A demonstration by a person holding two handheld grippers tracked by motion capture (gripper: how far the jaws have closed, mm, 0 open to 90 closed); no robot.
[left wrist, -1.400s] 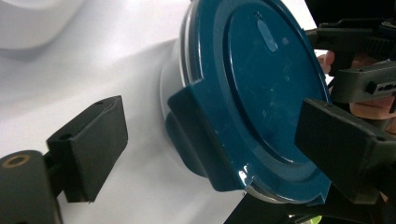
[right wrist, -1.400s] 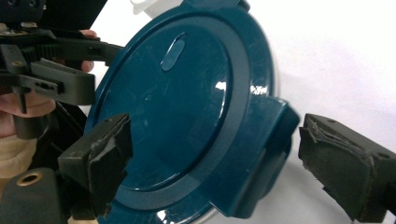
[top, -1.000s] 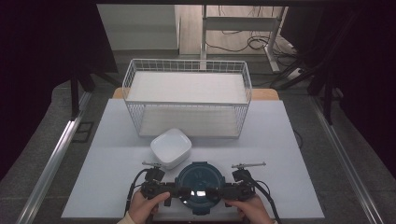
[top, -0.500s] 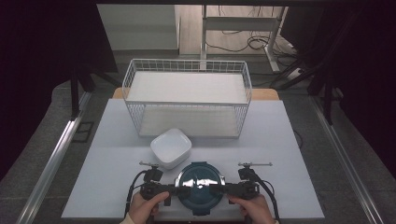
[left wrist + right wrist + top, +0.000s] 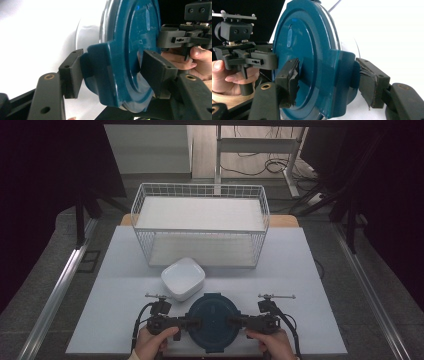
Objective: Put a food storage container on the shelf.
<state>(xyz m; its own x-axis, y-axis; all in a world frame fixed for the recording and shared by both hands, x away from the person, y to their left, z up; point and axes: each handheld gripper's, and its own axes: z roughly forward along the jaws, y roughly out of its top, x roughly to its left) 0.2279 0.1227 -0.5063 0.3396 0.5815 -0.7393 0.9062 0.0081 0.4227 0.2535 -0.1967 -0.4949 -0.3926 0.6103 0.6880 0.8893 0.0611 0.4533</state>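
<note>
Teal round lid [image 5: 213, 322] with side latch tabs sits at the near edge of the white surface [image 5: 310, 285], between my two hands. Left tongs [image 5: 192, 323] have just been closing: one jaw is against the outside of the left latch tab [image 5: 100, 72], while the other is over the lid's top face, and I can't tell if that pad presses yet. Right tongs [image 5: 234, 323] have also been closing, straddling the right latch tab [image 5: 342, 75]; the outer pad touches it and the inner pad sits at the lid face. Both are roughly half shut, with the lid between the jaws.

White square bowl [image 5: 183, 278] sits just behind the lid, untouched. White wire basket [image 5: 200, 227] stands further back, well apart.

My read is that the approach and alignment are done and the two-sided grab is nearly seated. Left to do: firm up both grips, lift the lid level, then carry it wherever it goes, likely toward the bowl or basket.
</note>
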